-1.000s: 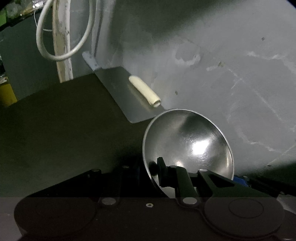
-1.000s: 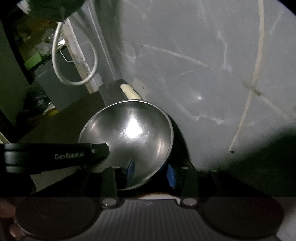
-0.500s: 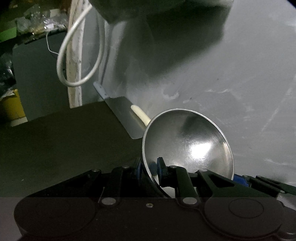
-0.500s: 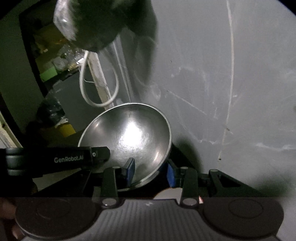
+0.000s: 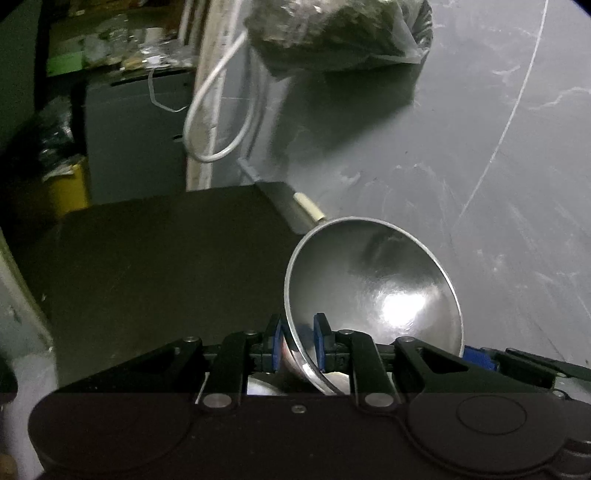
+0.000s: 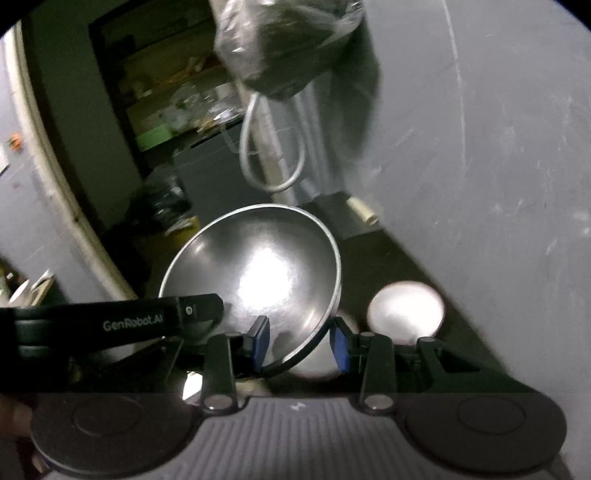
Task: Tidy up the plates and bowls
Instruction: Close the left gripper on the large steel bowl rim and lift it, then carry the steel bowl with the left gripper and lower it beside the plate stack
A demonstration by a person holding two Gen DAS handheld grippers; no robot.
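A single shiny steel bowl (image 5: pixel 373 288) (image 6: pixel 258 269) is carried tilted in the air between both hands. My left gripper (image 5: pixel 297 332) is shut on its left rim, one blue pad inside and one outside. My right gripper (image 6: pixel 299 339) is shut on the opposite rim the same way. The left gripper's black arm (image 6: pixel 122 321) shows at the left of the right wrist view, and a blue pad of the right gripper (image 5: pixel 476 358) peeks out behind the bowl in the left wrist view. Two pale round dishes (image 6: pixel 406 310) lie blurred on the dark counter below.
A dark counter (image 5: pixel 166 258) runs along a grey wall (image 5: pixel 498 184). A plastic bag with dark contents (image 5: pixel 340 33) (image 6: pixel 288 44) hangs overhead beside a white cable loop (image 5: pixel 218 122). A cream tube (image 5: pixel 310 208) lies on a metal sheet. A yellow bin (image 5: pixel 70 188) stands far left.
Both grippers have lifted and pulled back from the wall with the bowl still gripped. The hanging bag and the pale dishes on the counter have come into view.
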